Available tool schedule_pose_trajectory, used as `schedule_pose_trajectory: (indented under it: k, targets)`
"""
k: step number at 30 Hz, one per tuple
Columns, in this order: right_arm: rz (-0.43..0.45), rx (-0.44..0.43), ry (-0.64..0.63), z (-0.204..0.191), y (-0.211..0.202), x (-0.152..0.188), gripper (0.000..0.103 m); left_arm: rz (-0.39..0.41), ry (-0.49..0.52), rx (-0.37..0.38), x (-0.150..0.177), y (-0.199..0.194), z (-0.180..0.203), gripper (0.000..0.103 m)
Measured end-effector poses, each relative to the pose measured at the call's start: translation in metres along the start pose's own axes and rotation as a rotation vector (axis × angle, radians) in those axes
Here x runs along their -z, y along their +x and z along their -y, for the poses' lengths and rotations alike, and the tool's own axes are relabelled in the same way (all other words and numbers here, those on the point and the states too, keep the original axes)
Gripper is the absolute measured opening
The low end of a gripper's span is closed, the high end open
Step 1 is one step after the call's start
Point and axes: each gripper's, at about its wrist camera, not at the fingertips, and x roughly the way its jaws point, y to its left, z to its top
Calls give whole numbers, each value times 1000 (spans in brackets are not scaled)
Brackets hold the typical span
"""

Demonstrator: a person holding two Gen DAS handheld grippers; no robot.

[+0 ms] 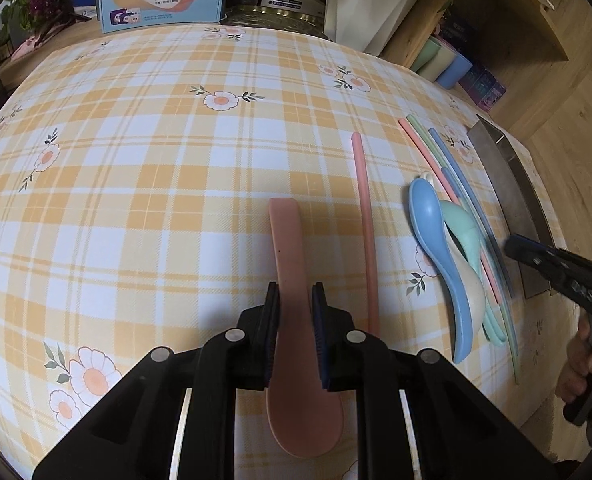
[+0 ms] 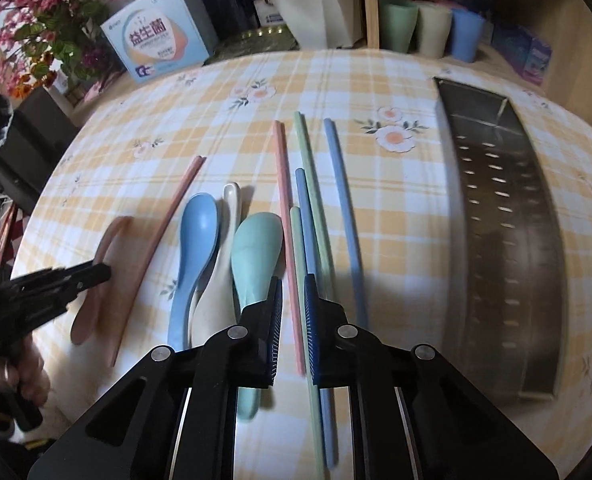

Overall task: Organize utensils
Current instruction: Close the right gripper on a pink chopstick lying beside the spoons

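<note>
- On the checked desk (image 1: 176, 200), left gripper (image 1: 296, 300): jaws closed against the pink spoon's (image 1: 292, 320) handle, bowl end nearest the camera. Thin flat handle, so liable to pivot or slip if lifted fast.
- Over the middle of the desk, right gripper (image 2: 293, 292): jaws partly open, straddling a pink chopstick (image 2: 286, 216); whether gripping, cannot tell.
- Just beside: green chopstick (image 2: 301, 264), mint spoon (image 2: 256, 248). Risk of pinching two sticks or nudging the spoons.
- Far right: perforated steel tray (image 2: 508, 232), narrow; could miss its rim.
</note>
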Motion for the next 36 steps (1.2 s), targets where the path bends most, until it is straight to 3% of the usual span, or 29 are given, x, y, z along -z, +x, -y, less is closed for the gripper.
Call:
schedule_pose_trajectory:
  k: [8,14,22,29,31,36]
  targets:
    - [-67,27,-46,-11,34,-18,6,8,-5,17,1,-1,-2,16]
    - [-61,26,3,-8,39,-24,6,12,-2,18,3,-1,-2,16]
    - [-62,36,-3,-10,29,-2,6,19,12,0,3,-1,1,17]
    - [-139,-5,49,-5,9,37,6,21,14,2,2,0,-1,17]
    - [-162,-14,79,-4,6,41,6,22,18,1,3,-1,-1,18]
    - [-172,29,6,-17,7,37,8,24,34,-5,4,-1,0,18]
